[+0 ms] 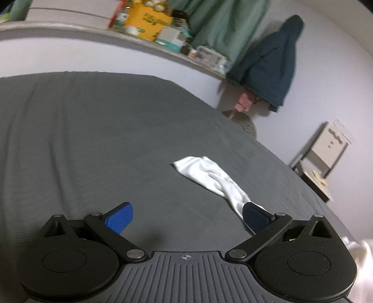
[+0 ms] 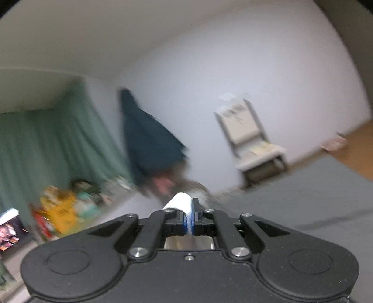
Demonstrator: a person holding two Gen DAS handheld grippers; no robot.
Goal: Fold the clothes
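Note:
A crumpled white garment (image 1: 209, 177) lies on the dark grey bed sheet (image 1: 93, 139), right of centre in the left wrist view. My left gripper (image 1: 187, 218) is open, its blue pads wide apart, low over the sheet; the garment's near end reaches the right pad (image 1: 255, 218). My right gripper (image 2: 190, 211) is shut on a piece of white cloth (image 2: 180, 201), lifted and tilted up toward the wall. That view is blurred. More white fabric (image 1: 360, 256) shows at the lower right edge of the left wrist view.
A shelf with a yellow box (image 1: 146, 21) and clutter runs behind the bed. A green curtain (image 1: 216, 25) and a hanging dark blue jacket (image 1: 270, 67) are at the wall. A pale chair (image 1: 319, 156) stands beside the bed's right edge.

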